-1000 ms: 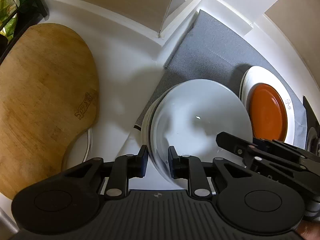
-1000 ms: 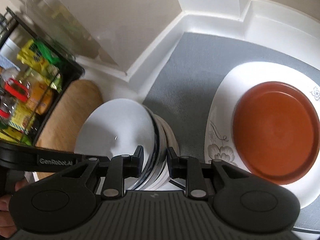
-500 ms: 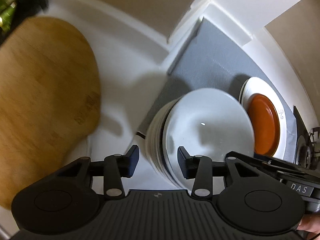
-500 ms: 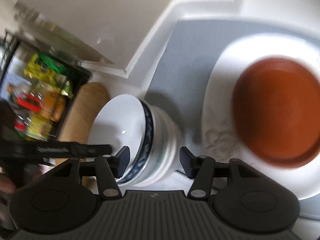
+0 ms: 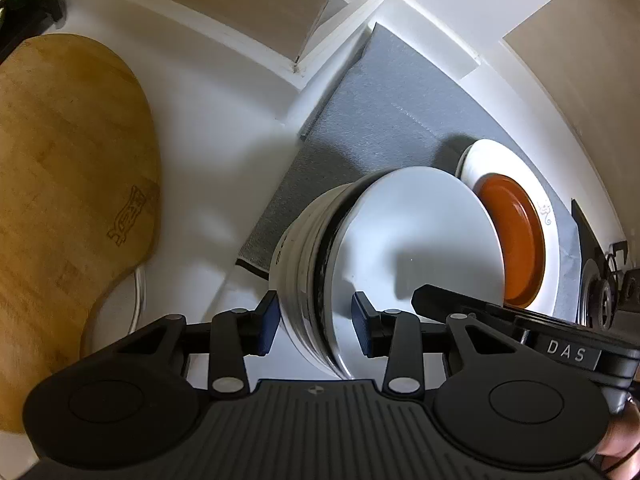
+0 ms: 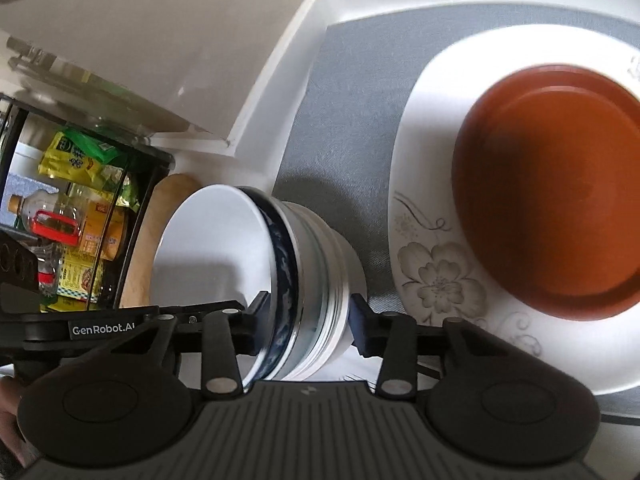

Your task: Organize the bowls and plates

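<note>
A stack of white bowls point(image 5: 408, 248), the top one with a dark blue outside, stands on the near edge of a grey mat point(image 5: 384, 112). My left gripper point(image 5: 314, 328) is open, its jaws on either side of the stack's rim. My right gripper point(image 6: 308, 326) is open too, astride the same stack point(image 6: 312, 264) from the opposite side. An orange plate point(image 6: 552, 200) lies on a large white flowered plate point(image 6: 436, 280) on the mat, right of the bowls; both also show in the left wrist view point(image 5: 516, 232).
A wooden cutting board point(image 5: 68, 184) lies on the white counter left of the mat. A black wire rack point(image 6: 76, 216) with bottles and packets stands behind it. White walls and a cabinet corner point(image 5: 304, 52) close off the back. A stove burner point(image 5: 604, 292) is at the far right.
Both grippers were shut on the rim of the bowl stack and have opened. The bowl stack has come to rest on the mat's edge.
</note>
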